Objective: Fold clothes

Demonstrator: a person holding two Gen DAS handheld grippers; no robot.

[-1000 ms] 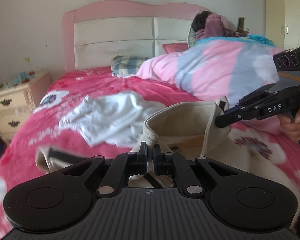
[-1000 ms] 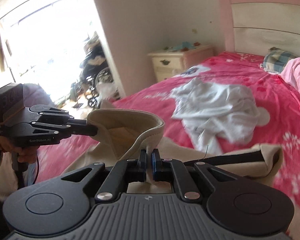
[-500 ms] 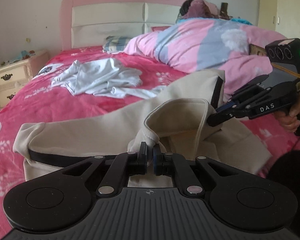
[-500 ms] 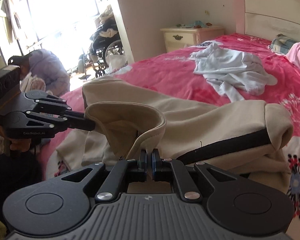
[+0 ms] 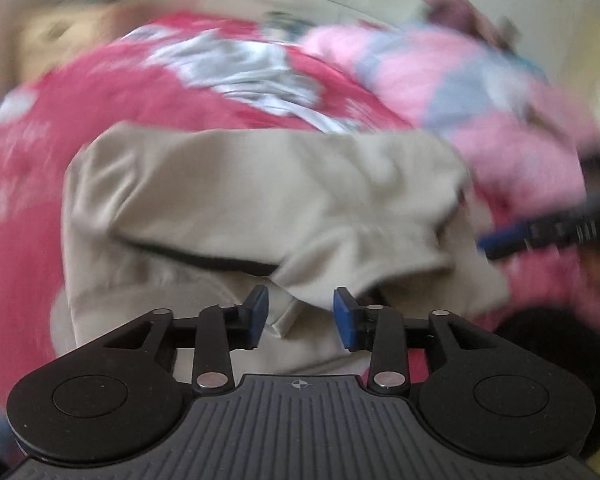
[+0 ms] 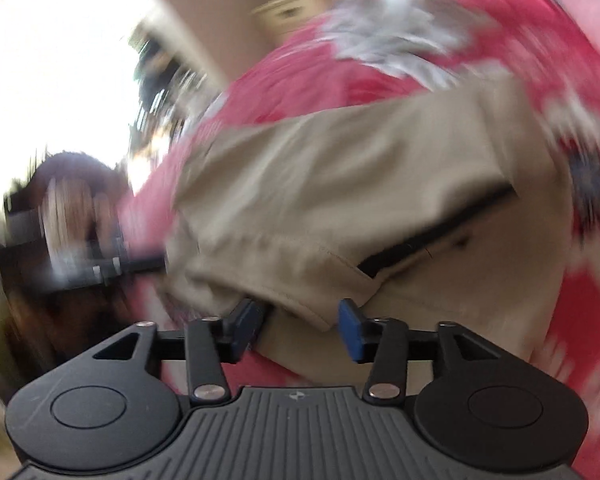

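A beige garment (image 5: pixel 260 200) with a dark stripe lies folded over on the red floral bed (image 5: pixel 112 96); both views are motion-blurred. My left gripper (image 5: pixel 300 312) is opening, its blue pads apart, with a beige edge lying loose between them and no pad pressing it. In the right wrist view the same beige garment (image 6: pixel 340 184) fills the middle. My right gripper (image 6: pixel 300 324) is also opening, the cloth's hem lying between its spread pads, untouched. The right gripper (image 5: pixel 556 232) shows at the right edge of the left view, and the left gripper (image 6: pixel 100 264) at the left of the right view.
A crumpled white garment (image 5: pixel 240 68) lies farther up the bed. A pink and blue quilt (image 5: pixel 460 92) is piled at the right. A nightstand (image 6: pixel 292 8) stands beside the bed, and a bright doorway (image 6: pixel 52 48) opens to the left.
Both grippers, shut on the beige garment's edge before, have opened and let it go. The lifted cloth has dropped flat onto the bed, and both hands have moved lower and rolled.
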